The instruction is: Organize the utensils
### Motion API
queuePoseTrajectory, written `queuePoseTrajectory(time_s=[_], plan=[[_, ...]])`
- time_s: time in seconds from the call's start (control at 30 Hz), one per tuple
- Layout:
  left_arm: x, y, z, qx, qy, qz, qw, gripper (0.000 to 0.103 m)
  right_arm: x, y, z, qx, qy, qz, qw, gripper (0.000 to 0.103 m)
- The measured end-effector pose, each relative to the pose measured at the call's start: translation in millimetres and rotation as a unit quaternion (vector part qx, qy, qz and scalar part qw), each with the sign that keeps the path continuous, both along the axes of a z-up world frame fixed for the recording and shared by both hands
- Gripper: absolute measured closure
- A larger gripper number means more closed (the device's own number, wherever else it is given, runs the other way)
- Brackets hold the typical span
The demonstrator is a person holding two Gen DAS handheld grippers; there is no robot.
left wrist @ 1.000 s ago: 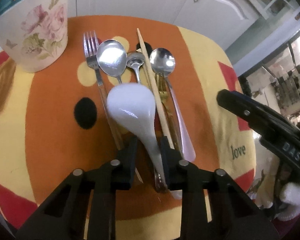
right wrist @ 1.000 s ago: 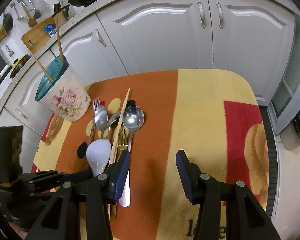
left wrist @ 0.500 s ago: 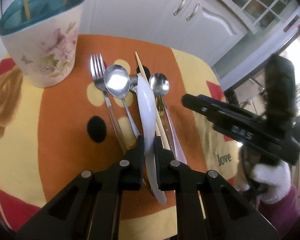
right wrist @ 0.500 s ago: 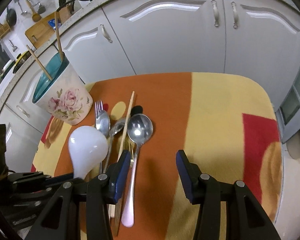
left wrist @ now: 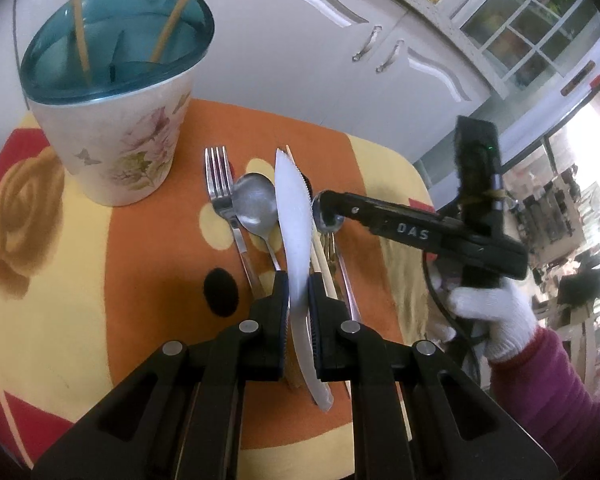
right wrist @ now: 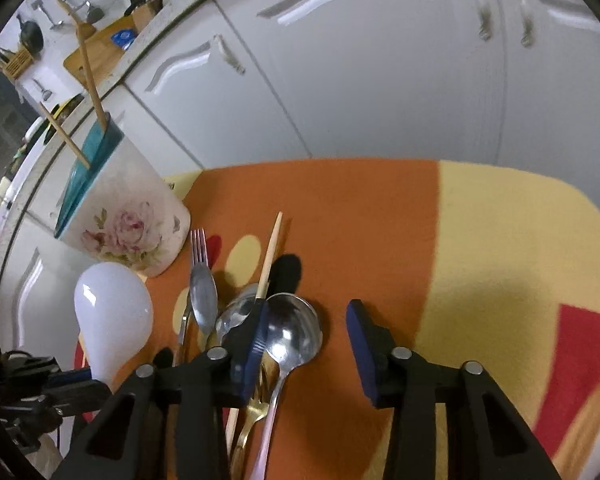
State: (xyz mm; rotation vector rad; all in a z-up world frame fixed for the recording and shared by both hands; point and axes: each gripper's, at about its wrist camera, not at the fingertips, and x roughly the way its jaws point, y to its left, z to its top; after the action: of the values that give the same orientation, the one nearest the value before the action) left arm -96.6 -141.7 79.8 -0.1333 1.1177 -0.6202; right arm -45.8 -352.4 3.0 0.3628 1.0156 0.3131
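Above cloth (left wrist: 148, 240): left gripper (left wrist: 298, 294) clamps white spoon (left wrist: 294, 216), edge-on.
Right view: spoon's round bowl (right wrist: 114, 314); right gripper (right wrist: 306, 346) wide open, empty.

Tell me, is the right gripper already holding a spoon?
No, the right gripper has its jaws wide open above the metal spoon, which lies on the cloth.

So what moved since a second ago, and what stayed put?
The left hand-held gripper, shut on the white spoon, lifted it off the pile and turned it edge-on, nearer the flowered cup. The right hand-held gripper, open, dropped lower over the big metal spoon. The fork, chopstick, other spoons and cup stayed where they were on the cloth.
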Motion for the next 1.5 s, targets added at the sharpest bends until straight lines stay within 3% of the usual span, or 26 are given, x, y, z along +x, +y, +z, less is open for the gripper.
queuePoseTrajectory(time_s=[0.03, 0.1, 0.27, 0.47, 0.63, 0.87, 1.0, 1.27, 1.5], plan=[[0.5, 0.4, 0.4, -0.002, 0.001, 0.0, 1.0, 0.095, 1.0, 1.7, -0.9, 0.001, -0.003, 0.006, 1.0, 0.071], [2.0, -0.4, 2.0, -0.003, 0.0, -0.001, 1.0, 0.095, 3.2, 4.0, -1.6, 0.002, -0.006, 0.023, 1.0, 0.089], [3.5, -0.1, 13.2, -0.013, -0.014, -0.001, 0.9998, 0.095, -13.2, 4.1, 7.7, -0.018, -0.023, 0.031, 0.999, 0.1], [4.8, 9.9, 35.0, -0.028, -0.039, 0.01, 0.9988, 0.095, -46.2, -7.3, 38.6, -0.026, -0.062, 0.0, 0.998, 0.1], [9.2, 30.2, 67.8, -0.041, -0.085, 0.033, 0.995, 0.095, -65.6, -10.2, 85.0, -0.021, -0.113, -0.014, 0.993, 0.1], [38.2, 65.9, 103.3, -0.042, -0.141, 0.096, 0.9843, 0.095, -63.9, 6.1, 148.1, -0.017, -0.181, -0.007, 0.983, 0.1], [56.3, 78.1, 115.0, -0.022, -0.186, 0.131, 0.9736, 0.095, -46.6, 24.7, 174.7, -0.013, -0.211, -0.017, 0.977, 0.1], [96.3, 91.3, 99.8, -0.008, -0.211, 0.166, 0.9633, 0.095, 1.3, 65.0, 208.5, -0.018, -0.256, -0.037, 0.966, 0.1], [113.7, 101.8, 75.4, -0.004, -0.225, 0.185, 0.9567, 0.095, 32.5, 105.7, 210.1, -0.061, -0.29, -0.041, 0.954, 0.1]])
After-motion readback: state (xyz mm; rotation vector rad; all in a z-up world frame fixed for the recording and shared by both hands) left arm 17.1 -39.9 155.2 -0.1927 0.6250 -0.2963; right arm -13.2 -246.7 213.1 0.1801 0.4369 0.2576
